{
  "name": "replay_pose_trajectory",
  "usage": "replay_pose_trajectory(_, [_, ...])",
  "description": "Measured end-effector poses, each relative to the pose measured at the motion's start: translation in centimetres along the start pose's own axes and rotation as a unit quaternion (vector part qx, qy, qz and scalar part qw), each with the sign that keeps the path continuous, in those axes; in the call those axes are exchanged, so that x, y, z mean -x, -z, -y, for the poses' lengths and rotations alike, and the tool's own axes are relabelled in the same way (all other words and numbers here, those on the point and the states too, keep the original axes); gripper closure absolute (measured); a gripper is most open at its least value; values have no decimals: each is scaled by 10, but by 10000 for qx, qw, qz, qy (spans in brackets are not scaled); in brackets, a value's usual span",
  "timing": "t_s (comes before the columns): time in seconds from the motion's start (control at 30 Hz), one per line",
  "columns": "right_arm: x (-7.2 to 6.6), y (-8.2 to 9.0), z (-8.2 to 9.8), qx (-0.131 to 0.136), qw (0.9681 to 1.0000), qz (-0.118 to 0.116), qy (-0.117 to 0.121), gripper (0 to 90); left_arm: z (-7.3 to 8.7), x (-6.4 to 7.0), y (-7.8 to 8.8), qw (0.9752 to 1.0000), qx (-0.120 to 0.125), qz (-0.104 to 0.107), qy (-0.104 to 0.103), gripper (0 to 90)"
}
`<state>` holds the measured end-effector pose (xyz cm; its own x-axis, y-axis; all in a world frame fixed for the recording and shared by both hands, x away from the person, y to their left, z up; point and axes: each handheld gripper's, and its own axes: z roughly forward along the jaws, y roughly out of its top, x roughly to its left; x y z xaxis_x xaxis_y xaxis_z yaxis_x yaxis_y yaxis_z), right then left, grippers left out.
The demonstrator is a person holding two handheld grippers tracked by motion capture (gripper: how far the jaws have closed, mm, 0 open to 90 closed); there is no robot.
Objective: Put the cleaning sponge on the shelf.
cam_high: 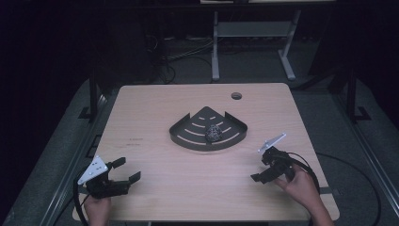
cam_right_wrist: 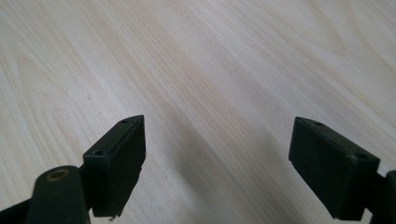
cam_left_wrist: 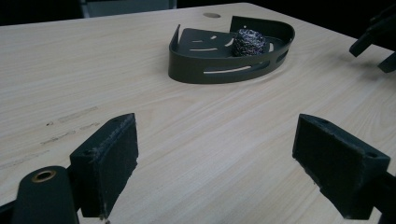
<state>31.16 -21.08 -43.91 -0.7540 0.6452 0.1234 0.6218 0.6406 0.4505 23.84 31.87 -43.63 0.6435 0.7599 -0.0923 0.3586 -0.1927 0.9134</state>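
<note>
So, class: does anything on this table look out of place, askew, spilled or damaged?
Nothing stands out. The steel-wool scourer sits inside the dark corner rack, which lies flat mid-table. Both hand-held grippers, left and right, are open and hold nothing. Nothing is spilled.

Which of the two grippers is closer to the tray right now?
The right gripper. It sits just off the tray's right end, while the left gripper is farther away at the near left corner.

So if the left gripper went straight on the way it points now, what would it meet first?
Probably the dark corner tray holding the steel-wool scourer. The left gripper, jaws open, has bare table ahead until the tray's front wall, though depth is hard to judge.
</note>
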Motion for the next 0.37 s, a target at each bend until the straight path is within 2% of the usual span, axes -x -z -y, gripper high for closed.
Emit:
replay_pose_trajectory(0.2, [-7, 7, 9, 129, 9999, 83, 13, 179, 0, -1, 0, 10000, -11, -7, -1, 137])
replay_pose_trajectory(0.37, [-17, 11, 24, 395, 9991, 168, -54, 178, 1, -1, 1, 10000, -12, -5, 10, 137])
